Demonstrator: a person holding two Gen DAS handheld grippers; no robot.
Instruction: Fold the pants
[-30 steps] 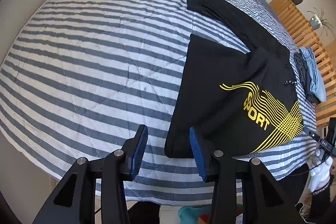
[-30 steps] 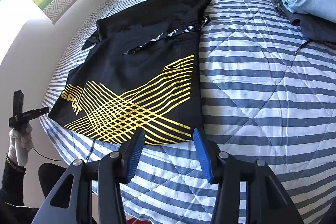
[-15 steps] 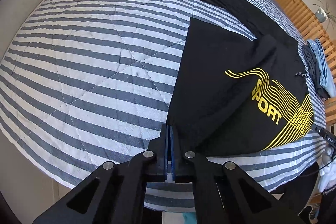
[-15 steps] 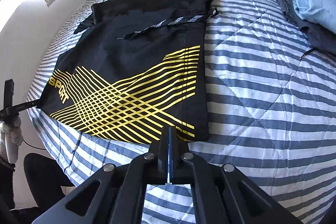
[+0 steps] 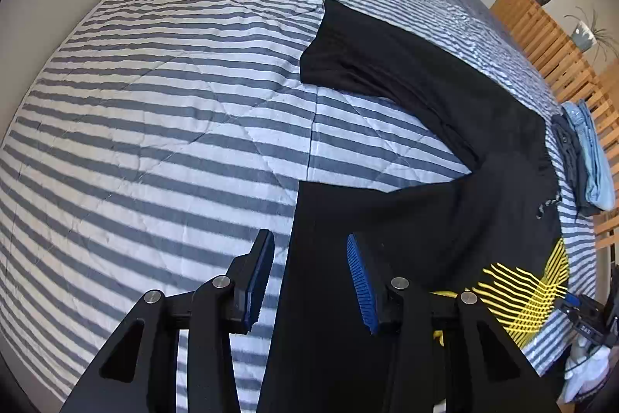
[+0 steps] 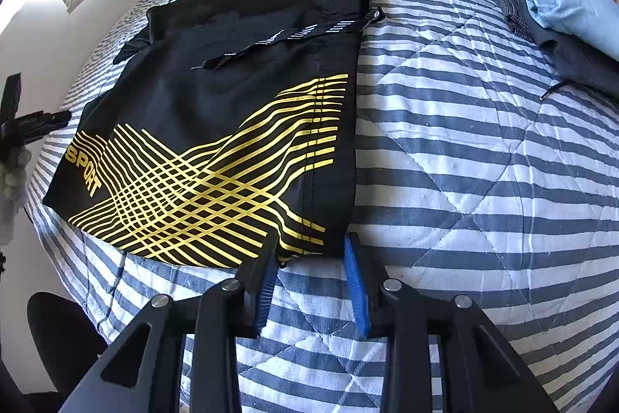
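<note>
here both grippers have their fingers spread apart and hold nothing: the left gripper (image 5: pixel 309 277) is over the near leg hem, the right gripper (image 6: pixel 311 275) just beside the waist corner. the black pants (image 6: pixel 232 126) lie flat on the striped bed (image 6: pixel 483 180), long axis along the near edge, legs splayed. to fold well, i think each one must pinch its corner together and lay the near half over the far leg.
</note>
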